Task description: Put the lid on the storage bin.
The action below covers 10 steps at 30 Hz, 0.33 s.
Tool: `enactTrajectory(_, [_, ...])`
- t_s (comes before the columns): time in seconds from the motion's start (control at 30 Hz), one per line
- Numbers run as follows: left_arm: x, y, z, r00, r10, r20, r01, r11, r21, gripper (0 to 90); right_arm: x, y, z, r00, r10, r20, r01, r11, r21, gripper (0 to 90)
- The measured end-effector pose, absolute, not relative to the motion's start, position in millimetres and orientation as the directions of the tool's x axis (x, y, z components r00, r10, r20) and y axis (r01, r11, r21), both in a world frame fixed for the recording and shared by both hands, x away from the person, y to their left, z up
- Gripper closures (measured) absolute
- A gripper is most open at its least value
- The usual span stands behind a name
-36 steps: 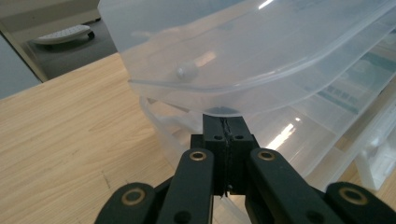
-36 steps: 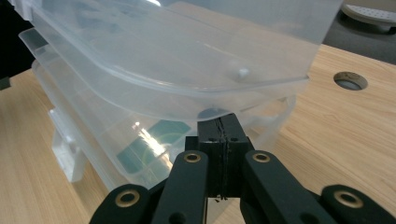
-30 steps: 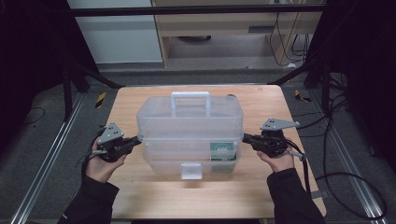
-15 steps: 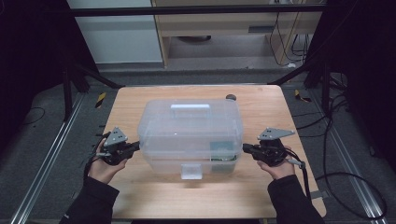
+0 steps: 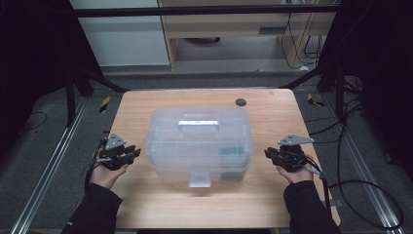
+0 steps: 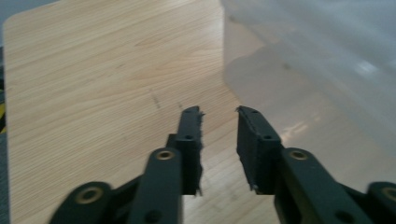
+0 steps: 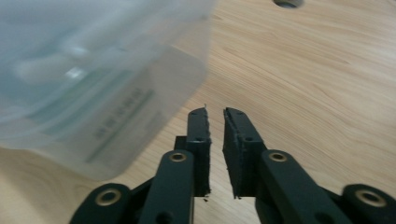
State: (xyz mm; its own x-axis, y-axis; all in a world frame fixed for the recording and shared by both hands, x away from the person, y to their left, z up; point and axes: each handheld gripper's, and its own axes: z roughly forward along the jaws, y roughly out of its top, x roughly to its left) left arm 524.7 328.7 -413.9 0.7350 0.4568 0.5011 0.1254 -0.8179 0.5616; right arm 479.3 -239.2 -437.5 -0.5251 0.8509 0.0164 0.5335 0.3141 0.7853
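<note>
Two grippers, left gripper and right gripper, flank the clear plastic storage box on the wooden table; fingers slightly spread, empty. Better approach both sides evenly, I think.

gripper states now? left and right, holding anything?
Left gripper: open, jaws apart, holding nothing, beside the clear plastic box.
Right gripper: open, narrow gap between the jaws, holding nothing, clear of the box.
</note>
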Motion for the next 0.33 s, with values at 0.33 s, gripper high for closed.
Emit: enactTrajectory(0.33, [536.6, 346.7, -425.2, 0.732, 0.411, 0.543, 0.129, -0.866, 0.482, 45.0, 487.2, -260.5, -455.8, -0.405, 0.914, -0.013, 0.56, 0.26, 0.786, 46.7])
